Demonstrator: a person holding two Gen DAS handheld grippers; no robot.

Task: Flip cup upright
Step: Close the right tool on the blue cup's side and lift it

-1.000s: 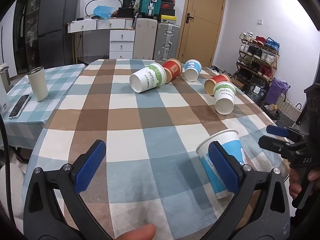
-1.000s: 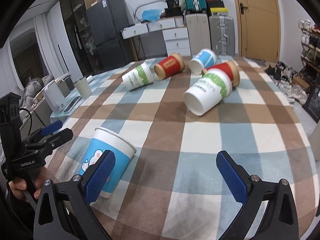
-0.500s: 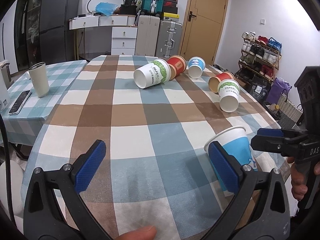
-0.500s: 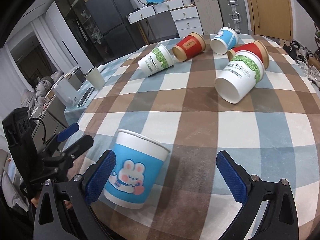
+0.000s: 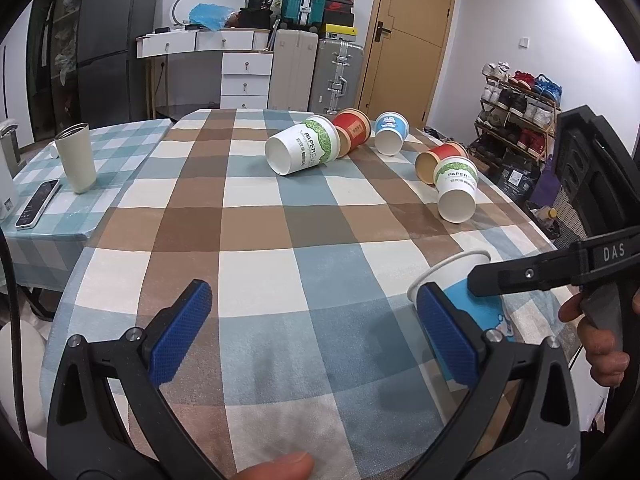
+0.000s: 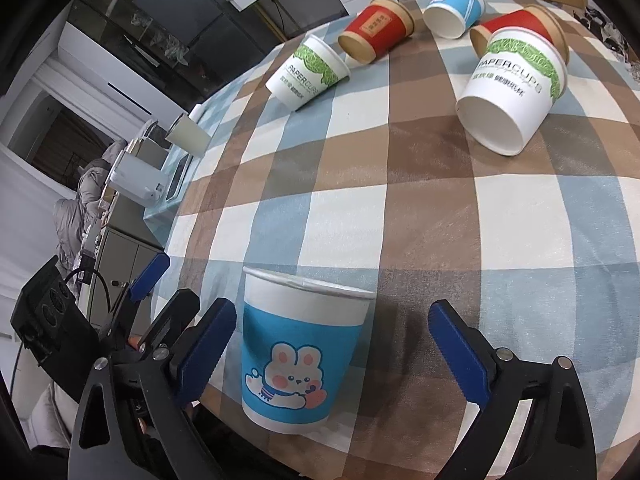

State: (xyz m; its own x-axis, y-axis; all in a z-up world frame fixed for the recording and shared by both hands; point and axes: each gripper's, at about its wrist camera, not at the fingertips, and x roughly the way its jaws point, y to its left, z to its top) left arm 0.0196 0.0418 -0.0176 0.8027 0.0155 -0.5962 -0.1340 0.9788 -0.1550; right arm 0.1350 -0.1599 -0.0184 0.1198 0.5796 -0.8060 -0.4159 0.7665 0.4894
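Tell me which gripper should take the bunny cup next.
Right, probably. The right gripper is open with the bunny cup between its fingers. The left gripper is open over bare cloth, the cup beside its right finger.

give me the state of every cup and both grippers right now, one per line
bunny cup: mouth up, between the right gripper's open fingers, not clamped
near green-print cup: on its side
far green-print cup: on its side
near red cup: on its side
far red cup: on its side
small blue cup: on its side
beige tumbler: upright on the side table
right gripper: open
left gripper: open, empty
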